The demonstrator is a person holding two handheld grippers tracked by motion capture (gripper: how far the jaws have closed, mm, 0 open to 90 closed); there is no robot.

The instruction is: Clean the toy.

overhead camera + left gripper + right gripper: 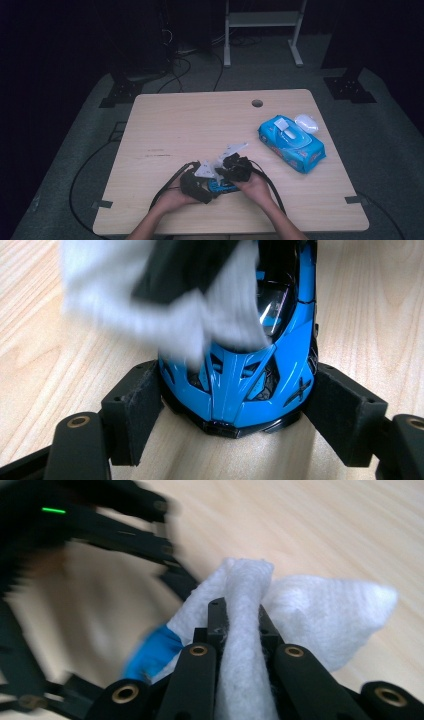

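Observation:
A blue toy car (235,385) stands on the wooden table (190,120), its nose pointing at the camera in the left gripper view. My left gripper (235,410) is shut on it, one pad against each side. A white wipe (320,610) is clamped between the jaws of my right gripper (243,615). The wipe (170,325) lies blurred over the car's roof and windscreen. In the high view both grippers meet near the table's front edge, left gripper (197,187) and right gripper (235,167), with the car (220,187) between them.
A blue packet of wipes (291,142) lies at the right of the table, flap raised, with a white lid (306,122) beside it. A cable hole (257,103) sits near the far edge. Cables trail off the front edge. A white frame (262,20) stands on the floor behind.

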